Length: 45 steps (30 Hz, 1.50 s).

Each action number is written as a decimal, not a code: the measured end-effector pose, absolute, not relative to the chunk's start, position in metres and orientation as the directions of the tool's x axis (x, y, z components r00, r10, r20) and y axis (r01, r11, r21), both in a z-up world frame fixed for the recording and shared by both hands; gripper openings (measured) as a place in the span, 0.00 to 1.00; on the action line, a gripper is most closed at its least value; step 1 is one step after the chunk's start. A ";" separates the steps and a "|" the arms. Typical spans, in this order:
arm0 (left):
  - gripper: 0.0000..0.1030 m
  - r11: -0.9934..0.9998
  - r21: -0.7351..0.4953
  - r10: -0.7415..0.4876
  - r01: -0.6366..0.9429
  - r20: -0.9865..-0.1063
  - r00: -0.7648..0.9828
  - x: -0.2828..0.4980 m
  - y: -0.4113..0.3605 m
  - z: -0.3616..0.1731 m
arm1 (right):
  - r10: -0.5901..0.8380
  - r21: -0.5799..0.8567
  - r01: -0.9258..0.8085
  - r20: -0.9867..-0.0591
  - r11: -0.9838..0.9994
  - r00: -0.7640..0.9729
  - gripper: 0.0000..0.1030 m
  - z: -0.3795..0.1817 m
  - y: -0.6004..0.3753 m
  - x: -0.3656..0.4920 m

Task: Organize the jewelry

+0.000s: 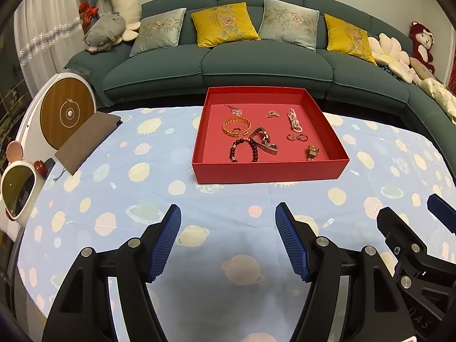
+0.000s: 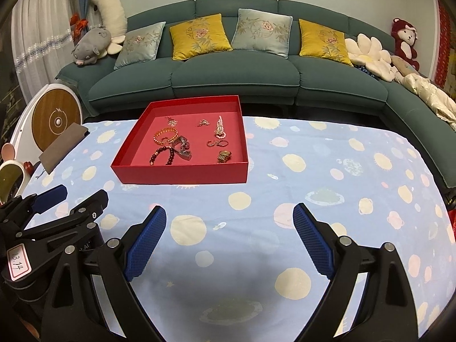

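- Looking from the left wrist, the left gripper [image 1: 228,239] hangs over a table under a blue cloth [image 1: 228,205] printed with planets; its two blue pads stand apart with only cloth between them, grasping nothing.
- Beyond it, a shallow red box [image 1: 270,168] sits on the cloth, open at the top, with the jewelry lying loose on its floor.
- Inside, a dark bead bracelet [image 1: 245,149] lies near the front wall, touching a brown strap-like piece [image 1: 265,142]; what that piece is I cannot tell for sure.
- An orange bracelet [image 1: 236,126] lies behind the beads, a pink bead strand [image 1: 295,119] farther right, two small rings [image 1: 297,136] side by side, and a gold watch [image 1: 312,152] near the front right corner.
- Part of the right gripper [image 1: 427,228] shows at the right edge.
- A grey notebook [image 1: 85,142] lies at the left edge of the table, and a green sofa [image 1: 256,65] with cushions stands behind.
- From the right wrist, the right gripper [image 2: 229,242] also hangs over bare cloth [image 2: 285,171], its jaws spread wide and empty.
- The red box [image 2: 182,172] is ahead and to the left, well apart from the pads, with the bead bracelet [image 2: 162,155], watch [image 2: 224,156] and pink strand [image 2: 220,128] inside.
- The left gripper [image 2: 77,199] shows low at the left, its jaws apart.
- The sofa [image 2: 228,79] fills the background.
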State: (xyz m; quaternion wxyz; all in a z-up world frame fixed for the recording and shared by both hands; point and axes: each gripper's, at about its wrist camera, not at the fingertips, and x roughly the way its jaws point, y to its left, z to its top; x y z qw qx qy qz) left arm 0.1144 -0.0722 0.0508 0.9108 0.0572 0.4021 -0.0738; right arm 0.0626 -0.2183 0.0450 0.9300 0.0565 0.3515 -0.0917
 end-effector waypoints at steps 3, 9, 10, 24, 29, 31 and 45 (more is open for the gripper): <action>0.64 0.984 0.047 -0.083 0.173 -0.736 0.672 0.114 -0.074 0.051 | -0.139 0.041 0.220 -0.663 0.975 0.736 0.86 0.045 -0.220 0.062; 0.64 0.985 0.056 -0.071 0.163 -0.734 0.676 0.114 -0.073 0.052 | -0.142 0.044 0.227 -0.662 0.973 0.736 0.86 0.045 -0.222 0.062; 0.64 0.985 0.057 -0.069 0.163 -0.734 0.676 0.114 -0.073 0.052 | -0.142 0.043 0.227 -0.662 0.973 0.736 0.86 0.045 -0.222 0.062; 0.64 0.988 0.080 -0.035 0.131 -0.715 0.698 0.113 -0.067 0.053 | -0.147 0.033 0.222 -0.654 0.975 0.742 0.86 0.044 -0.215 0.063; 0.64 0.990 0.072 -0.035 0.124 -0.717 0.696 0.113 -0.065 0.053 | -0.150 0.025 0.219 -0.652 0.975 0.743 0.86 0.044 -0.212 0.064; 0.64 0.991 0.060 -0.040 0.118 -0.714 0.699 0.113 -0.063 0.053 | -0.151 0.024 0.219 -0.650 0.975 0.744 0.86 0.045 -0.212 0.064; 0.64 0.993 0.059 -0.036 0.106 -0.691 0.722 0.111 -0.061 0.057 | -0.164 0.006 0.218 -0.641 0.976 0.750 0.86 0.046 -0.208 0.065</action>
